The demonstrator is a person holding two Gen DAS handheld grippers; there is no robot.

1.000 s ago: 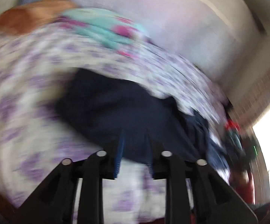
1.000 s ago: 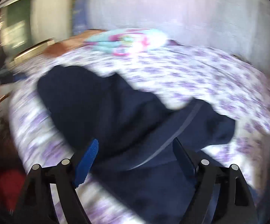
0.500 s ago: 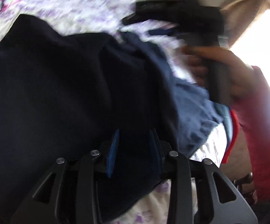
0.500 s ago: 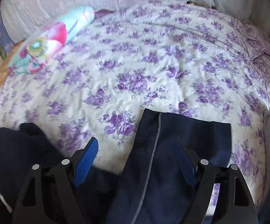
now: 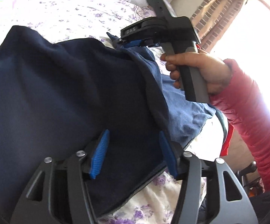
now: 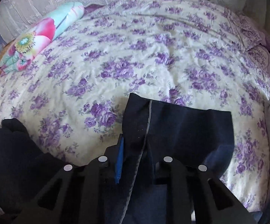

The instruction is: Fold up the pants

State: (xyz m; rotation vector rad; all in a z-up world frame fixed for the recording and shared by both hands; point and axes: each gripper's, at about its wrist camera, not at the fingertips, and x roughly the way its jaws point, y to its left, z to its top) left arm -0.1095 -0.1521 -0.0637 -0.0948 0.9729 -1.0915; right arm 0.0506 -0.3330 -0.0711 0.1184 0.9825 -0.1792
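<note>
One pair of navy pants (image 5: 63,97) lies on the floral bedsheet (image 6: 135,56); one flowered pillow (image 6: 41,35) sits at its far edge. The right gripper (image 6: 135,155), spread wide half a second ago, has just clamped onto a pant edge. The left gripper (image 5: 133,153) has just widened, released, with fabric between its pads.

white bedspread (image 6: 135,37) with purple flowers, bright floral pillow (image 6: 41,35) near its far corner, brick-patterned curtain (image 5: 215,13)
</note>
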